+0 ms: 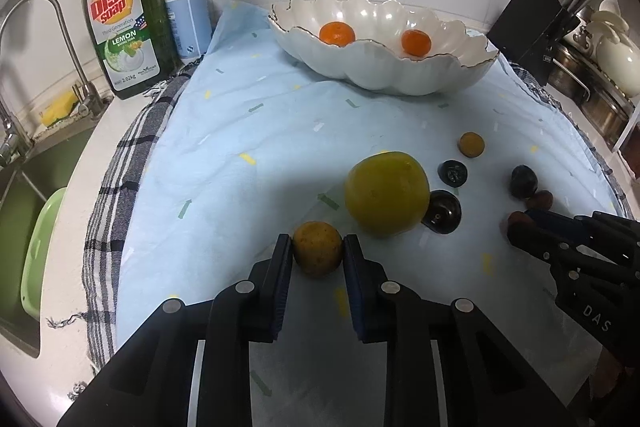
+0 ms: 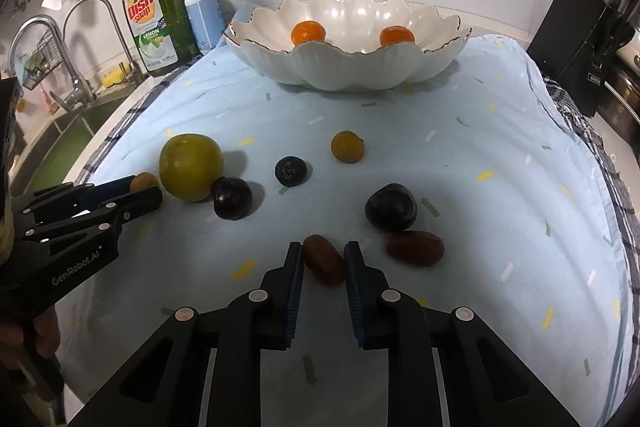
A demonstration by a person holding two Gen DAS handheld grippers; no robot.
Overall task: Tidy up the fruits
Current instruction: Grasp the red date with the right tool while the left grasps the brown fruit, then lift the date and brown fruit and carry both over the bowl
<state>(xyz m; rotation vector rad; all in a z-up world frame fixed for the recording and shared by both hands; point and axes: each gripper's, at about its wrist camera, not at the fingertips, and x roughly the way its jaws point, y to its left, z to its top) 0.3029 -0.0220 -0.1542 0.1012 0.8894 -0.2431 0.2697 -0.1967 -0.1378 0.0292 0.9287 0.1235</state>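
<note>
A white scalloped bowl at the back of the blue cloth holds two oranges. My left gripper is shut on a small speckled yellow-brown fruit lying on the cloth. My right gripper is shut on a small reddish-brown oblong fruit. Loose on the cloth lie a large yellow-green fruit, another small yellow-brown fruit, dark plums and a second reddish fruit.
A green dish soap bottle and a white pump bottle stand at the back left beside the tap and sink. A black knife block and pots stand at the back right. A checked towel lies under the blue cloth.
</note>
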